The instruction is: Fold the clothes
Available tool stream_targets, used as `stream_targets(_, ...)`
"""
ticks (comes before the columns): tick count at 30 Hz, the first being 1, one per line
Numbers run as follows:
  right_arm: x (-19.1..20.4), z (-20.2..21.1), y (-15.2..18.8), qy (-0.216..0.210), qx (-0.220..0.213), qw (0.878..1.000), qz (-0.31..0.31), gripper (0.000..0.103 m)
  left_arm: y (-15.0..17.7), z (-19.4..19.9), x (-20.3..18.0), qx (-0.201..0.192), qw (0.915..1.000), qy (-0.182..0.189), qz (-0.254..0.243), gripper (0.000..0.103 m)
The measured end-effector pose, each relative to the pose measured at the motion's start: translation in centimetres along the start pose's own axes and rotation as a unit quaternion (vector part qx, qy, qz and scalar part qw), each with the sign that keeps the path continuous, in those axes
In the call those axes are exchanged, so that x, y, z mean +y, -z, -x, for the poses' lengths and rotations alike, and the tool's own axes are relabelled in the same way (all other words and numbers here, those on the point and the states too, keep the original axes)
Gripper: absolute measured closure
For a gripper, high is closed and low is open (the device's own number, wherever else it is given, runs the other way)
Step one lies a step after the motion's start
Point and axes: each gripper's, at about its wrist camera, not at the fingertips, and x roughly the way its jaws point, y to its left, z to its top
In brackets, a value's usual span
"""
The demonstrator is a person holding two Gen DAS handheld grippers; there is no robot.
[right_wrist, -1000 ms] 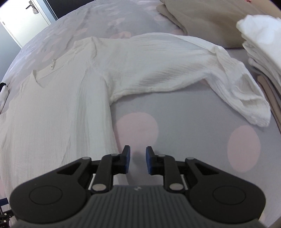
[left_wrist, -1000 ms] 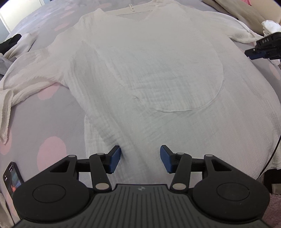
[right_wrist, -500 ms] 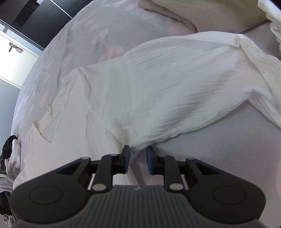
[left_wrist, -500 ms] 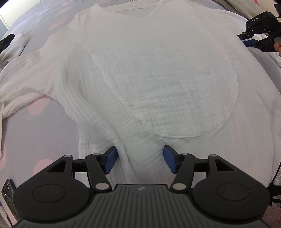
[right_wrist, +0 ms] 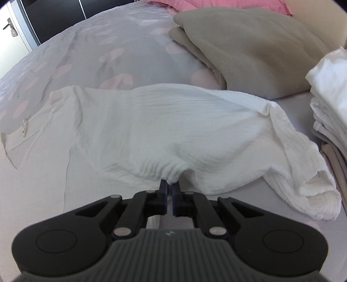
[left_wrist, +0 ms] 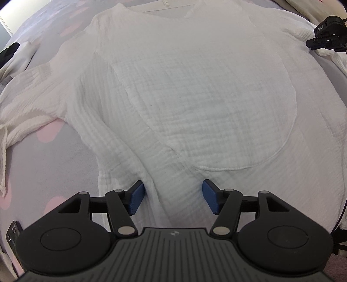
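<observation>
While one white shirt (left_wrist: 195, 104) lies flat on the bed (right_wrist: 104, 43), right gripper (right_wrist: 169, 187) pinching its sleeve edge, left gripper (left_wrist: 172, 196) spread wide above the hem, bare bed beyond.

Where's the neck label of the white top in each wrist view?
Left wrist: neck label at the very top edge, centre, inside the neckline of the white top.
Right wrist: label at far left, mid-height, on the neckline.
Shared landmark: the sleeve pinched by the right gripper, whose black body shows at the left view's upper right.
</observation>
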Motion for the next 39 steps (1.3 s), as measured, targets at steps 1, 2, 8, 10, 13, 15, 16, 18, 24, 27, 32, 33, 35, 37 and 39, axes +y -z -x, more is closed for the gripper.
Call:
stream_targets(1,-0.1,0.1,-0.1,-0.004,0.005,1.000,-0.006,0.096,0.1,0.1,0.0,-0.002,1.0000,-0.001,-0.001,0.045)
stream_targets(2,-0.2,0.2,-0.1,-0.009,0.011,1.000,-0.014,0.093,0.1,0.3,0.0,-0.003,1.0000,-0.001,-0.005,0.045)
stream_targets(8,0.5,3.0,1.7,-0.022,0.015,1.000,0.012,0.076,0.5,2.9,1.6,-0.026,0.9995,0.014,0.007,0.046)
stream_targets(10,0.8,4.1,2.5,-0.026,0.013,0.999,0.026,0.071,0.6,3.8,2.8,-0.035,0.9989,0.023,0.022,0.047)
stream_targets(13,1.4,6.2,4.3,-0.048,0.016,0.998,0.045,0.071,0.7,4.5,5.7,-0.040,0.9977,0.019,0.052,0.054)
stream_targets(15,1.7,7.4,5.4,-0.062,0.015,0.996,0.057,0.071,1.7,4.6,7.2,-0.040,0.9959,0.020,0.079,0.057)
stream_targets(16,1.9,7.9,6.0,-0.068,0.012,0.996,0.064,0.070,2.2,4.6,8.0,-0.040,0.9947,0.020,0.092,0.057)
stream_targets(18,2.3,8.7,7.3,-0.068,0.005,0.994,0.084,0.066,3.3,4.6,9.5,-0.040,0.9920,0.022,0.117,0.057)
stream_targets(24,1.3,10.1,10.7,-0.048,0.007,0.993,0.108,0.066,4.4,2.7,8.7,-0.039,0.9916,0.043,0.116,0.066)
stream_targets(27,-0.1,10.3,11.5,-0.049,0.019,0.995,0.087,0.066,4.4,2.8,8.3,-0.041,0.9929,0.031,0.107,0.098)
stream_targets(32,-1.9,10.7,12.1,-0.034,0.024,0.997,0.067,0.066,4.7,5.1,8.3,-0.032,0.9934,-0.021,0.108,0.101)
stream_targets(33,-2.1,10.8,12.2,-0.032,0.025,0.997,0.063,0.066,5.0,5.4,8.5,-0.026,0.9935,-0.026,0.107,0.101)
stream_targets(35,-2.5,11.0,12.5,-0.032,0.029,0.997,0.059,0.066,5.9,4.9,9.3,-0.013,0.9923,-0.038,0.117,0.101)
stream_targets(37,-2.8,11.0,12.8,-0.032,0.034,0.997,0.061,0.066,6.3,4.2,9.7,-0.005,0.9905,-0.037,0.132,0.101)
stream_targets(39,-3.0,11.1,13.1,-0.031,0.043,0.996,0.068,0.066,6.7,3.8,10.0,-0.003,0.9887,-0.026,0.148,0.099)
